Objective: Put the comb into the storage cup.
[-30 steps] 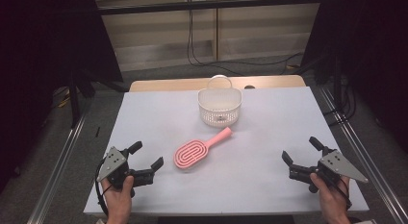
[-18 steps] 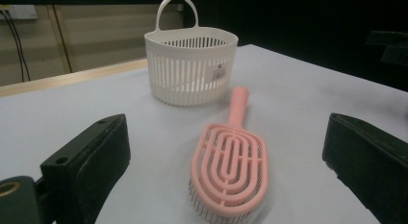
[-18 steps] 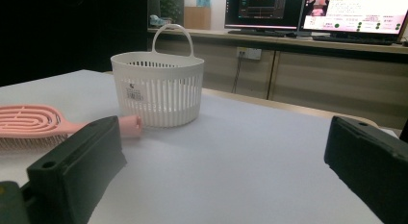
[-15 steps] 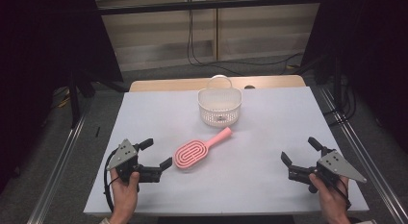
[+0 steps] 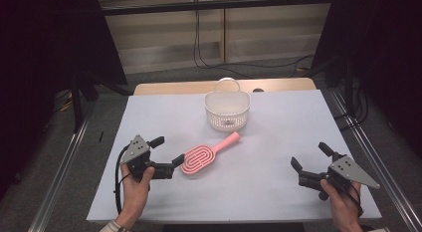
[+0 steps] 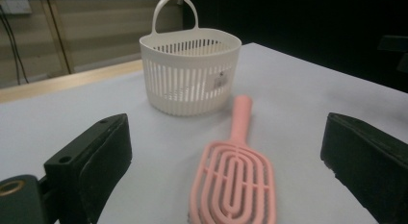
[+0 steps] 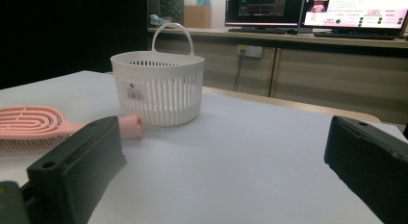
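Between the spread jaws of the left gripper (image 5: pixel 167 150) lies the pink hairbrush (image 5: pixel 203 155), its head just ahead of the lower jaw tip and its handle pointing away toward the white basket (image 5: pixel 227 110). Well apart, the right gripper (image 5: pixel 309 156) rests with jaws spread, holding nothing.

My matt black jaws flanked a smooth pink plastic brush (image 6: pixel 234 180) near a slotted white plastic basket (image 6: pixel 190 75) on a matt pale table (image 5: pixel 278 142).

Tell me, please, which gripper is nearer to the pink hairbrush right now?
The left gripper: its open jaws sit just beside the head of the pink hairbrush, not yet touching. The right gripper is open and well off toward the table's right edge.
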Demonstrator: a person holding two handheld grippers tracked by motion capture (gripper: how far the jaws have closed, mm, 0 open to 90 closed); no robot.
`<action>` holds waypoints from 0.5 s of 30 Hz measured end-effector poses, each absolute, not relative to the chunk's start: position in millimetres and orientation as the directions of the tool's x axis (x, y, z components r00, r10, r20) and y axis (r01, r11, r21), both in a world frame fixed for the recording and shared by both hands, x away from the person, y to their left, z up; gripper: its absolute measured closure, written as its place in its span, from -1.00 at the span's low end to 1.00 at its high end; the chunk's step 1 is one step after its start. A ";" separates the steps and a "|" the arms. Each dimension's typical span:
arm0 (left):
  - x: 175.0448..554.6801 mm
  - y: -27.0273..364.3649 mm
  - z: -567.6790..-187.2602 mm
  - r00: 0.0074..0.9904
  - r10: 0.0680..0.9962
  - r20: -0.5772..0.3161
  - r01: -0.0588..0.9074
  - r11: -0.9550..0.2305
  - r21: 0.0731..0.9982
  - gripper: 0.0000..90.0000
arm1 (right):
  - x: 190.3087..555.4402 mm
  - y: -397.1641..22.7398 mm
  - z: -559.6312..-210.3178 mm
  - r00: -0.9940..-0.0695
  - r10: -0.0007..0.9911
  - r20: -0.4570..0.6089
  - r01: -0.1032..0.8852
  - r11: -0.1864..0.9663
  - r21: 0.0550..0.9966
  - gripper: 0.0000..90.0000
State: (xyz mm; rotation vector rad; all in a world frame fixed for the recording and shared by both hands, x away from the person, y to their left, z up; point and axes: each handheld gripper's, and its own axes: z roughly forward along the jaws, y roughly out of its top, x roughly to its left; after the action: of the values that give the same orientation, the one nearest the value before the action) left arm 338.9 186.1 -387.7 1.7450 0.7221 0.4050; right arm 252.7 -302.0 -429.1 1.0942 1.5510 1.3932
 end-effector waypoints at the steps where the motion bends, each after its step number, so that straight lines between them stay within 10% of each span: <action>1: 340.7 184.4 -386.7 0.751 0.655 -0.087 0.257 -0.169 0.951 -0.91 | 252.7 -302.0 -429.1 -0.338 0.941 0.002 0.103 0.034 0.994 -1.00; 15: 357.0 157.5 -383.5 0.721 0.691 -0.045 0.270 -0.221 0.937 -0.95 | 252.1 -302.1 -428.7 -0.337 0.941 -0.006 0.096 0.041 0.995 -1.00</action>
State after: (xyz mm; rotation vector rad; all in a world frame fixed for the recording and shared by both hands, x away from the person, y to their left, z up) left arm 357.0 157.5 -383.5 1.7999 0.7564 0.4662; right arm 252.1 -302.1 -428.7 1.0842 1.5495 1.3895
